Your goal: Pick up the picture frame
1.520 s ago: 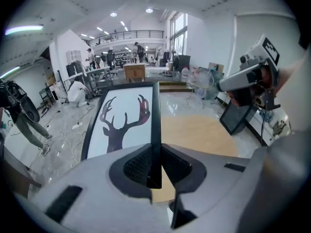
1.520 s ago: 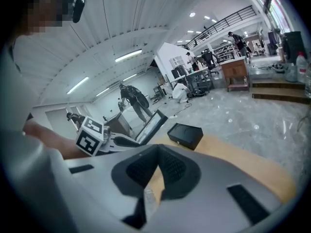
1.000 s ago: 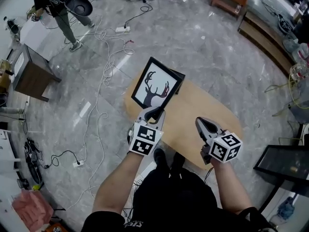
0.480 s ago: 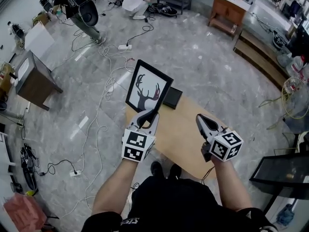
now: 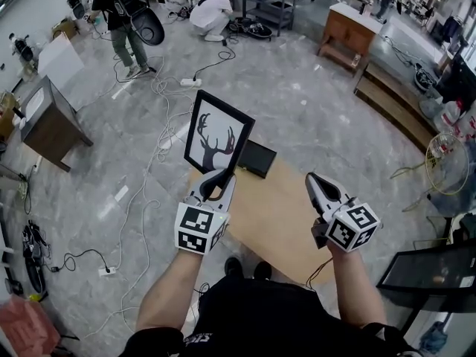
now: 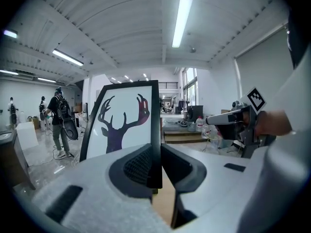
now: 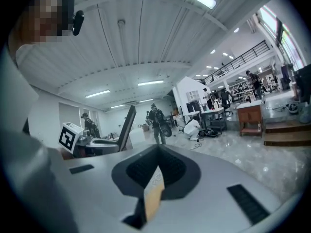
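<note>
One grip: our left claw [image 5: 216, 183] clamps the deer picture frame [image 5: 218, 134] by its lower rim, above the worktop [image 5: 277, 218], far edge; right claw [image 5: 321, 188] closed, empty. Light, rigid, breakable, we judge.

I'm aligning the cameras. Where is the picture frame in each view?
Head view: picture frame upper centre, deer print facing the camera.
Left gripper view: picture frame centre-left, its edge between the jaws.
Right gripper view: picture frame edge-on, left of centre.
Shared landmark: standing person with the backpack.
</note>
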Demonstrator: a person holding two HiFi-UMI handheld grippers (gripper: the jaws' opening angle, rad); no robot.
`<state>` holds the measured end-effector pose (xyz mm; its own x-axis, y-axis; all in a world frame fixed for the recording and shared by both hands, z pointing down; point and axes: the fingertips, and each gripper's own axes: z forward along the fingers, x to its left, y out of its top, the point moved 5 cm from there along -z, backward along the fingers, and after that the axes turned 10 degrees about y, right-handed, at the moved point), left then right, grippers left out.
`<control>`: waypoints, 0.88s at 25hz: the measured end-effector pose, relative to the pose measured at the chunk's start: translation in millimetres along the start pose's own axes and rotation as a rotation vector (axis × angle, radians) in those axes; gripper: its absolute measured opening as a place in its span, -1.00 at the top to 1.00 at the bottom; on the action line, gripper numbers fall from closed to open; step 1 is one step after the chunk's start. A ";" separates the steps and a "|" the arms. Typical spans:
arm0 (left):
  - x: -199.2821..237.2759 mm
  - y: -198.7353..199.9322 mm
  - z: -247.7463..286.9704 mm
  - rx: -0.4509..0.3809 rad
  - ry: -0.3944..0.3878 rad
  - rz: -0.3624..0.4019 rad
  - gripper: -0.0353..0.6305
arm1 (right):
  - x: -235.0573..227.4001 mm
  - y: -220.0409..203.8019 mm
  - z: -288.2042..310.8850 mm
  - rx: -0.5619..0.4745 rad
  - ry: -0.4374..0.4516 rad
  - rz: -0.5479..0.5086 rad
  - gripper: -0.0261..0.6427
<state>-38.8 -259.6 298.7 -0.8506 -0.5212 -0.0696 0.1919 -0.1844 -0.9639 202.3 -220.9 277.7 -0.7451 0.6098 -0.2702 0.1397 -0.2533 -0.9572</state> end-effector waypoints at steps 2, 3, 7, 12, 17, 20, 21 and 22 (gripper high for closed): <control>-3.5 8.8 2.8 -0.008 -0.002 0.004 0.69 | -4.8 11.6 -8.3 -0.022 -0.006 -0.024 0.91; -5.3 12.8 4.0 -0.011 -0.007 0.009 0.69 | -6.0 15.9 -12.7 -0.034 -0.012 -0.032 0.91; -9.5 21.5 0.1 -0.032 -0.029 0.040 0.69 | 2.5 16.9 -24.5 -0.070 -0.036 -0.050 0.91; -12.7 26.7 -5.8 -0.073 -0.046 0.069 0.69 | 12.0 4.3 -22.9 -0.100 -0.051 -0.051 0.91; -14.7 30.7 -9.9 -0.112 -0.032 0.049 0.69 | 24.0 1.1 -19.9 -0.101 -0.030 -0.091 0.91; -18.6 31.8 -10.4 -0.137 -0.043 0.049 0.69 | 27.4 7.9 -23.5 -0.106 -0.032 -0.109 0.91; -18.9 32.2 -11.2 -0.141 -0.045 0.051 0.69 | 28.2 10.9 -24.1 -0.109 -0.036 -0.112 0.91; -18.7 32.5 -11.8 -0.144 -0.046 0.050 0.69 | 28.9 13.6 -24.3 -0.110 -0.038 -0.116 0.91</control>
<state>-22.5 -246.0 265.6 -0.8179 -0.5649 -0.1094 0.1584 -0.0381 -0.9866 198.5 -188.5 254.3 -0.7843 0.6008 -0.1546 0.1202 -0.0973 -0.9880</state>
